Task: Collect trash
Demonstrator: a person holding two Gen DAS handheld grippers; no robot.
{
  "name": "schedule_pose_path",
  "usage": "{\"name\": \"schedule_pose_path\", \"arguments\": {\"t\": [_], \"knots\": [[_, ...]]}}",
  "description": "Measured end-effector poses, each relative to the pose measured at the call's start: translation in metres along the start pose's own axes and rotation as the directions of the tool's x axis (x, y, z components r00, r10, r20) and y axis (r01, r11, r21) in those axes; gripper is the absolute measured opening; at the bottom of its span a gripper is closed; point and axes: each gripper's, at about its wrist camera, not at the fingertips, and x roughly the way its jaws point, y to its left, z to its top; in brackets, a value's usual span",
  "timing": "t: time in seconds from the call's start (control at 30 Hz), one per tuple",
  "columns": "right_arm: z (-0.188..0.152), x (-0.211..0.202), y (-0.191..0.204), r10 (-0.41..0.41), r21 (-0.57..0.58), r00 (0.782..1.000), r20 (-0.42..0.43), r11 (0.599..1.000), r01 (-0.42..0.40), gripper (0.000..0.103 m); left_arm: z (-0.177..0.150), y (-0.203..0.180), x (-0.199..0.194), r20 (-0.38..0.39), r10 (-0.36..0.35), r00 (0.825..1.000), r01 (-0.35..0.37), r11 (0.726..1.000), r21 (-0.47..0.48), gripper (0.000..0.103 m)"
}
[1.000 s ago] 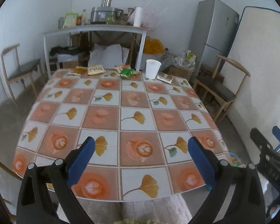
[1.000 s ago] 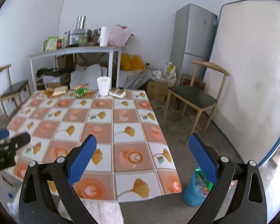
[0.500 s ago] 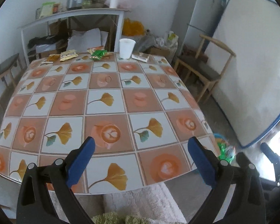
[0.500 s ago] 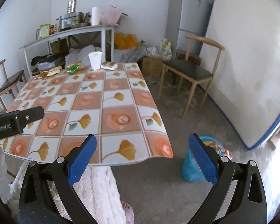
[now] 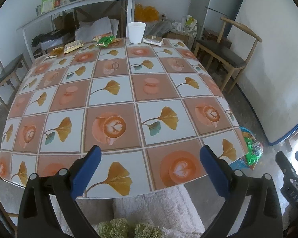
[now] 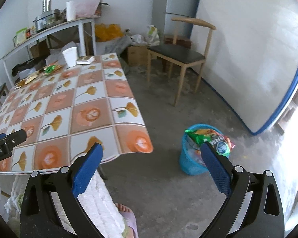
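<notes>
Trash lies along the far edge of the patterned table (image 5: 149, 91): a white paper cup (image 5: 136, 32), a green wrapper (image 5: 105, 41), a flat packet (image 5: 153, 39) right of the cup and yellow snack packets (image 5: 73, 46). The cup (image 6: 70, 56) and green wrapper (image 6: 50, 68) also show in the right wrist view. A blue bin (image 6: 196, 152) stuffed with wrappers stands on the floor right of the table. My left gripper (image 5: 149, 164) is open above the table's near edge. My right gripper (image 6: 152, 164) is open over the floor, between table and bin.
Wooden chairs stand right of the table (image 5: 228, 53) and at its left (image 5: 4, 75). A grey shelf table (image 5: 75, 6) with pots and jars lines the back wall beside a fridge (image 6: 178, 4). A mattress (image 6: 252, 59) leans on the right wall. A person's foot (image 6: 127, 216) shows below.
Both cameras rose and tilted downward. The left view moved closer over the table. The right view swung right, away from the table, bringing the blue bin and floor into fuller view.
</notes>
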Motion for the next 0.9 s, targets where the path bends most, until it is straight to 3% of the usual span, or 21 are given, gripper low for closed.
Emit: {"name": "schedule_pose_path", "arguments": {"t": [0.53, 0.9], "knots": [[-0.005, -0.005, -0.021, -0.007, 0.052, 1.000, 0.030, 0.999, 0.006, 0.095, -0.001, -0.005, -0.014, 0.022, 0.078, 0.997, -0.079, 0.995, 0.054, 0.097], [-0.007, -0.014, -0.031, -0.003, 0.064, 0.998, 0.060, 0.998, -0.001, 0.095, -0.002, -0.007, -0.028, 0.058, 0.088, 0.994, -0.090, 0.995, 0.047, 0.097]]}}
